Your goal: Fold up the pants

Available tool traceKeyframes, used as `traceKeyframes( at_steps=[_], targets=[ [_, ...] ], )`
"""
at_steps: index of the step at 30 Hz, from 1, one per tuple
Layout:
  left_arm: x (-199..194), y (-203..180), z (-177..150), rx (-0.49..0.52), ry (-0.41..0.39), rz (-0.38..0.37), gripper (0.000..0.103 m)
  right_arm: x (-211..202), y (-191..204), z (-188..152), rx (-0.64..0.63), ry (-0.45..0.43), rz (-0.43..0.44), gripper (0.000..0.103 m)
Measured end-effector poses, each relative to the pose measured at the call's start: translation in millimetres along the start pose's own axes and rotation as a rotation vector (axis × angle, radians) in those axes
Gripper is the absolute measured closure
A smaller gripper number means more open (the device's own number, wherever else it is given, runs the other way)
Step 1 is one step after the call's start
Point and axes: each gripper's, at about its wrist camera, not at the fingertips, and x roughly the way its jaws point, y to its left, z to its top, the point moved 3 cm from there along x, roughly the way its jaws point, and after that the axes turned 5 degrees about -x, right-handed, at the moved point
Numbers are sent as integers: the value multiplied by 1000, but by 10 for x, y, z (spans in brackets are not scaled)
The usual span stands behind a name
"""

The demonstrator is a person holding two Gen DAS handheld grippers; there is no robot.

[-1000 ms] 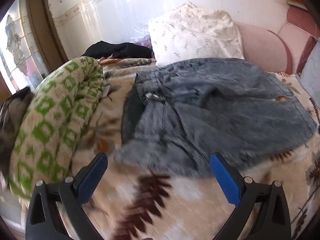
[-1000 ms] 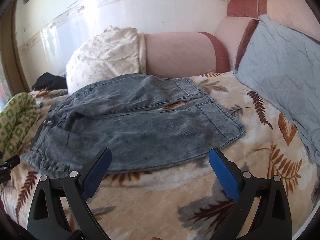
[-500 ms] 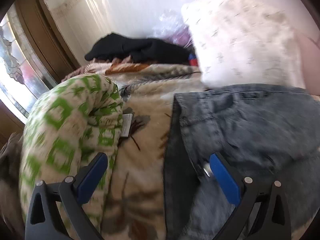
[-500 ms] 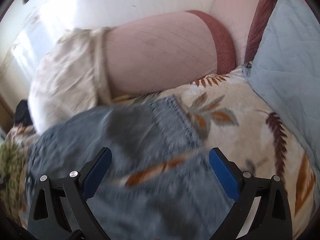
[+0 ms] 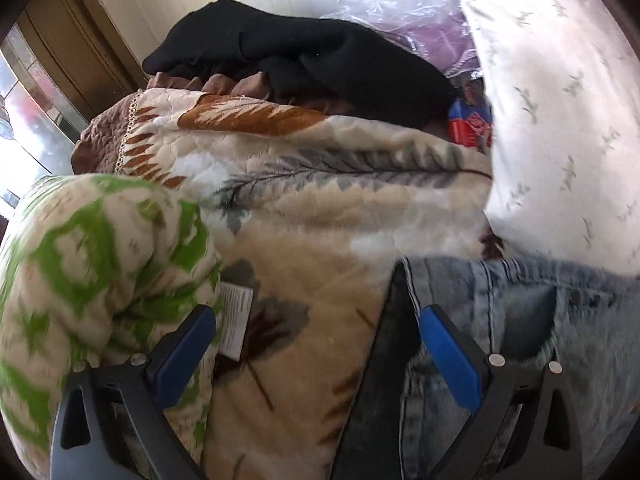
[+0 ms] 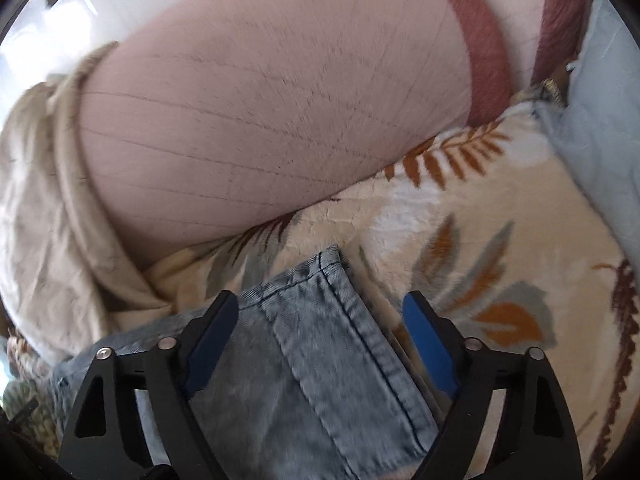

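Right gripper (image 6: pixel 320 344): jaws are closing around the far hem corner of the jeans (image 6: pixel 320 360), the blue pads still wide and not pressing; the denim corner is lying between them.
Left gripper (image 5: pixel 316 356): standing wide, holding nothing; its right pad is hovering over the waistband edge of the jeans (image 5: pixel 520 320), its left pad over the green-patterned blanket (image 5: pixel 80 280).
Change: a second ago both cameras were looking across the whole garment from the near side; now each is hanging steeply over one far end, waist and leg hem.
Jeans: lying flat on the leaf-print bedspread (image 6: pixel 460 240), near the pink bolster (image 6: pixel 260 120) and the white pillow (image 5: pixel 560 120).
Meaning: the reach looks finished and the grasp is beginning on the right; the left probably needs to shift further onto the denim before pinching, or it may catch bedspread.
Fold: not yet begun.
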Motion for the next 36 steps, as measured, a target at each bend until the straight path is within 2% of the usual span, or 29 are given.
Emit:
traceKeyframes(
  at_steps=[5,9,14,16,20,22,24,26,27,28,31,33,36],
  targets=[
    [143,61,136,-25,42,-39,0,426,18,-59,-2,102,-55,30],
    [228,50,160,-54,76,-72,0,471,176,-108,-97,68,-152,35],
    [300,-121,195,-43,100,-125,0,464,244,-140,-119,39,-153,62],
    [403,-139,236,-70,129,-119,3,469,279,-164,-120,32,-158,66],
    [476,-183,323,-114,152,-196,9,481,302,-209,-119,20,-172,66],
    [508,-249,390,-120,168,-236,30,494,317,-210,-117,20,-176,67],
    [537,-333,413,-120,192,-274,38,522,324,-196,-115,17,-174,73],
    [509,-378,464,-98,173,-260,45,463,396,-182,-119,13,-169,81],
    [482,-399,491,-84,163,-265,62,468,409,-172,-123,12,-168,83],
    [451,-430,510,-76,158,-277,74,484,445,-176,-127,9,-170,86],
    [381,-423,572,-62,145,-282,85,458,486,-172,-123,-4,-169,90],
    [329,-357,594,-80,139,-320,89,436,494,-192,-116,-27,-161,91],
    [232,-207,418,-88,113,-356,91,297,466,-154,-121,-46,-151,91]
  ],
)
